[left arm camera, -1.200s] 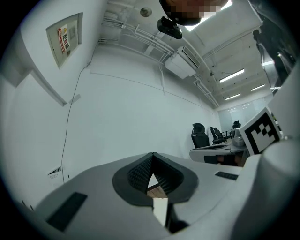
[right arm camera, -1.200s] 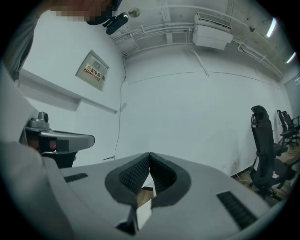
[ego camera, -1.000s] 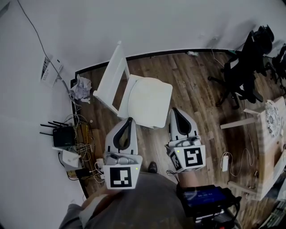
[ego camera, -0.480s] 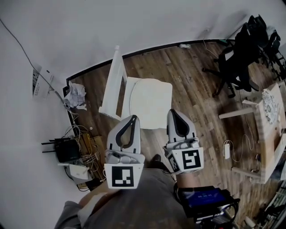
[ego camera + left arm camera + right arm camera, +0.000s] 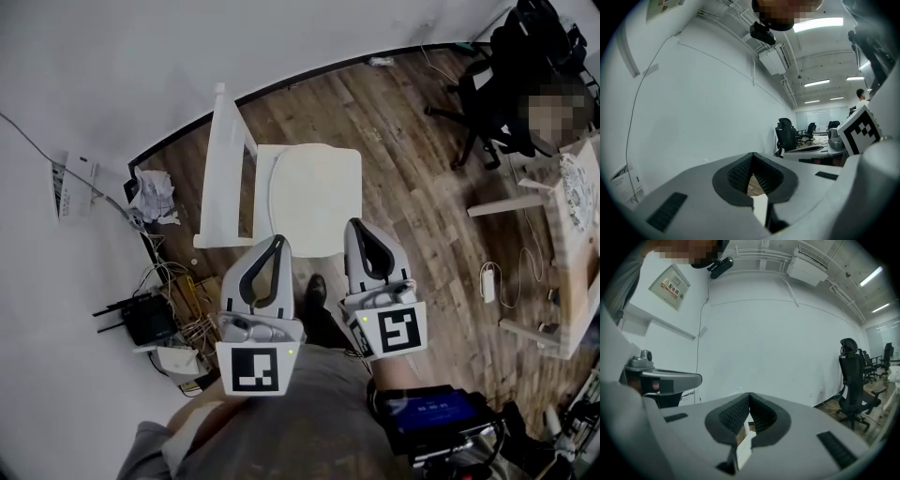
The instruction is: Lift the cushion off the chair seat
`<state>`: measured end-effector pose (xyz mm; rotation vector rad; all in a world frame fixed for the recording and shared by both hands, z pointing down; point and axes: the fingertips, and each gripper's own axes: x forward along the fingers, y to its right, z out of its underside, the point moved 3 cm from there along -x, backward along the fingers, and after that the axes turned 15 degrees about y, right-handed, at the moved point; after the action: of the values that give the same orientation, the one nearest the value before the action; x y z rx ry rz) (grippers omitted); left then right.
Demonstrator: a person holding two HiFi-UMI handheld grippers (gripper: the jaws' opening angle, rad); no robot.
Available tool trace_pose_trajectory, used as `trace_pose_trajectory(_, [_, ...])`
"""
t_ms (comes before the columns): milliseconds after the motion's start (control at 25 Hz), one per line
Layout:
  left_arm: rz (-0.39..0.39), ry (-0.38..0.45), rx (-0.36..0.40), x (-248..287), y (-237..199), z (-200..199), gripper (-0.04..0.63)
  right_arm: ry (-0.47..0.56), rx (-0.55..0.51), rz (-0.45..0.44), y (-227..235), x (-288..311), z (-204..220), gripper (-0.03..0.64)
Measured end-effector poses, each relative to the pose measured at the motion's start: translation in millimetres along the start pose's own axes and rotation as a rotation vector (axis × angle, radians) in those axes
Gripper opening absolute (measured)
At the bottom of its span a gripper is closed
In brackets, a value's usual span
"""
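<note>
I see a flat, white, rounded cushion (image 5: 315, 199) on the chair (image 5: 222, 169), centre frame. The left hand-held gripper (image 5: 277, 242) and right hand-held gripper (image 5: 354, 225) are closed and empty.

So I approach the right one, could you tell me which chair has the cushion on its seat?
The white chair, bearing the round pale cushion; the black office chair stands farther right.

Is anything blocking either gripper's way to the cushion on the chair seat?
Nothing visible. The left gripper and right gripper, both shut and empty, hover by the seat's near edge; the cushion lies uncovered on the white chair.
</note>
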<state>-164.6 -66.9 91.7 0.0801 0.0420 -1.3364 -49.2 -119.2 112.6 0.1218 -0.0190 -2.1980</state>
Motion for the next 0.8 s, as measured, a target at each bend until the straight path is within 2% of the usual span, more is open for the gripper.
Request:
trace_pose_trajectory(200, [0.067,-0.035,0.017,12,7,26,0.006,-0.044,0.041,0.035,8,0,31,0.008])
trace_pose_trajectory(440, [0.131,-0.096,0.001,14,19,68,0.006,-0.089,0.095,0.093,17,-9,78,0.008])
trace_pose_trajectory(800, [0.144,-0.192,-0.04,10,35,142,0.006,-0.172,0.15,0.115,24,-28,158,0.008])
